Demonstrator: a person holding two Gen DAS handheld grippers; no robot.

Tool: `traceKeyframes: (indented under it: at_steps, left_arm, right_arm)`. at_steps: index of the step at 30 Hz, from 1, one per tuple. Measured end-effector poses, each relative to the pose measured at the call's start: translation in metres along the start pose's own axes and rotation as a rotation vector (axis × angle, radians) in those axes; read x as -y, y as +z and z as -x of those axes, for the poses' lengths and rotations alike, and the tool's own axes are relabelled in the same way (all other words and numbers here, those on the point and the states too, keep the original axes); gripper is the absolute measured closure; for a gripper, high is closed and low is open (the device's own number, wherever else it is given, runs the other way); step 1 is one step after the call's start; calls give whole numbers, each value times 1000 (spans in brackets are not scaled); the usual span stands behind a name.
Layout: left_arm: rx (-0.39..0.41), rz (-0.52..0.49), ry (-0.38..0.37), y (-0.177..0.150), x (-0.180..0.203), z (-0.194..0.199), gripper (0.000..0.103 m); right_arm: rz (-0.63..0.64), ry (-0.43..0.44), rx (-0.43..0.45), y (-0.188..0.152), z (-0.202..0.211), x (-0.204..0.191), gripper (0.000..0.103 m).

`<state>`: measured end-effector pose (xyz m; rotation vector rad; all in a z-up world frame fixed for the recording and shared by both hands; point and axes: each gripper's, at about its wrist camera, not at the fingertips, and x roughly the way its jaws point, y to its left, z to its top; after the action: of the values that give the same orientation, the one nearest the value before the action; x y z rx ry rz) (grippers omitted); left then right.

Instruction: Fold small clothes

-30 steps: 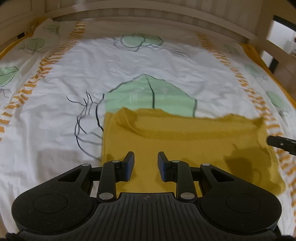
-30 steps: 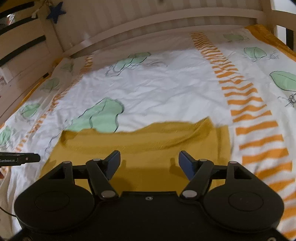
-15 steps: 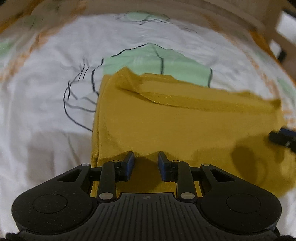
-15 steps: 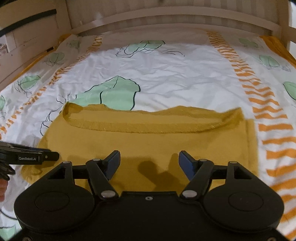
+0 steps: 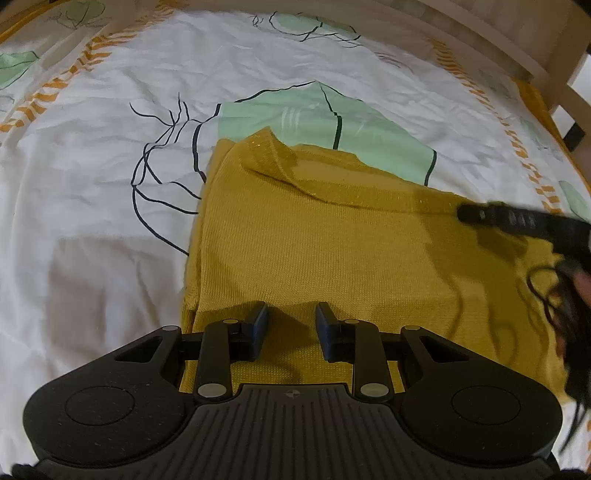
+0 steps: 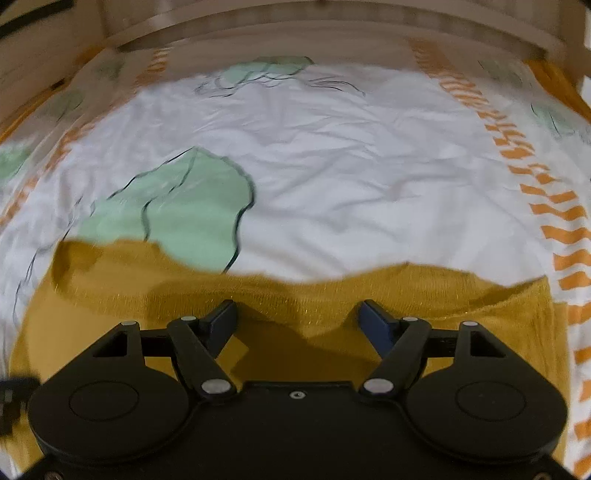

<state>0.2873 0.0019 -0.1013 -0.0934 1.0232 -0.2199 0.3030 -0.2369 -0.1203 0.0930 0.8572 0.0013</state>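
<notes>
A mustard-yellow knit garment (image 5: 332,251) lies flat on the bed, with a ribbed band folded along its far edge. It also shows in the right wrist view (image 6: 295,302). My left gripper (image 5: 290,317) is open and empty, low over the garment's near left part. My right gripper (image 6: 298,314) is open wide and empty over the garment near its far band. The right gripper also shows as a dark blurred shape at the right of the left wrist view (image 5: 517,221).
The bed cover (image 5: 92,184) is white with green leaf prints and orange striped bands. A wooden bed rail (image 6: 295,33) curves along the far side, with a wooden post (image 5: 565,62) at the far right.
Both grippers moved forward and lower over the garment. The right gripper swung further in over the garment's right side. Neither gripper's opening changed.
</notes>
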Motion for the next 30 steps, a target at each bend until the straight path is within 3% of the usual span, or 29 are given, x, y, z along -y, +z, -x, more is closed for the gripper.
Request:
traceKeyframes:
  at_steps: [8,11,19,26,30]
  left_arm:
    - [-7,14,-8,1,-2,0,75]
    - [-8,24,-12,2,-3,1,75]
    - [48,69,-20,11,-12,15,75]
    - [91,124,-1,23,-25,27,75]
    - [80,128,0,25,-27,25,75]
  right_arm:
    - [-32,-17,20,18,7,13,27]
    - [-13,51,41,10,26,10,27]
    - [111,85,-8,-24,24,-25,26]
    - [87,45,3,13,-19,-32,24]
    - [5,40,24,23,-19,-20,25]
